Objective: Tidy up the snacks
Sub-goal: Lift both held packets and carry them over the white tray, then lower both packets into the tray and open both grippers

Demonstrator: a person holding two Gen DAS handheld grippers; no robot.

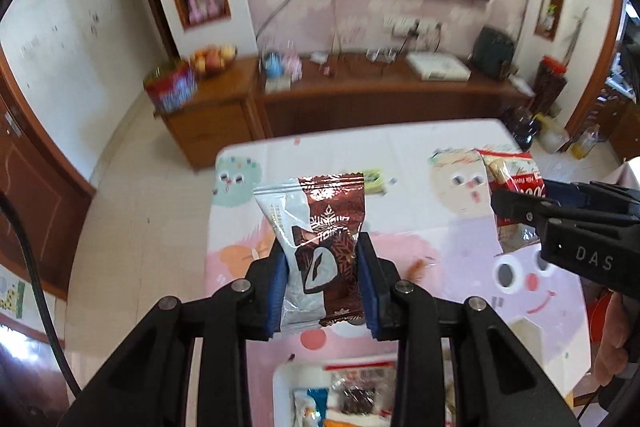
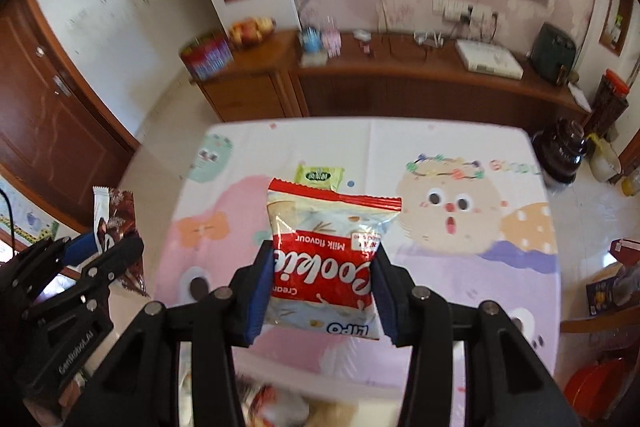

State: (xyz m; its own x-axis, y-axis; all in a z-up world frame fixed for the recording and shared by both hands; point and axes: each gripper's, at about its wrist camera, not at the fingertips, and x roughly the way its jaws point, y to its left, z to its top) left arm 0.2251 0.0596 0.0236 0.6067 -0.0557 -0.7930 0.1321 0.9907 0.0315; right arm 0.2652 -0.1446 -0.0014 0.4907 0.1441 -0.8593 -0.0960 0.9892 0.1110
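Note:
My left gripper [image 1: 322,291] is shut on a brown and silver snack packet [image 1: 316,227], held upright above the table; the packet also shows at the left of the right wrist view [image 2: 114,215]. My right gripper [image 2: 322,291] is shut on a red and white cookie packet [image 2: 328,259], held above the table; that packet shows at the right of the left wrist view [image 1: 510,183]. A small green packet [image 2: 319,174] lies on the cartoon-print tablecloth [image 2: 460,267]. A white tray [image 1: 280,387] holding several snacks sits at the table's near edge under my left gripper.
A wooden sideboard [image 2: 400,83] with a fruit bowl [image 2: 252,29], a colourful tin [image 2: 206,57] and a white box stands along the far wall under a TV. Bottles and jars [image 2: 568,151] stand on the floor at the right. A wooden door [image 2: 52,107] is at left.

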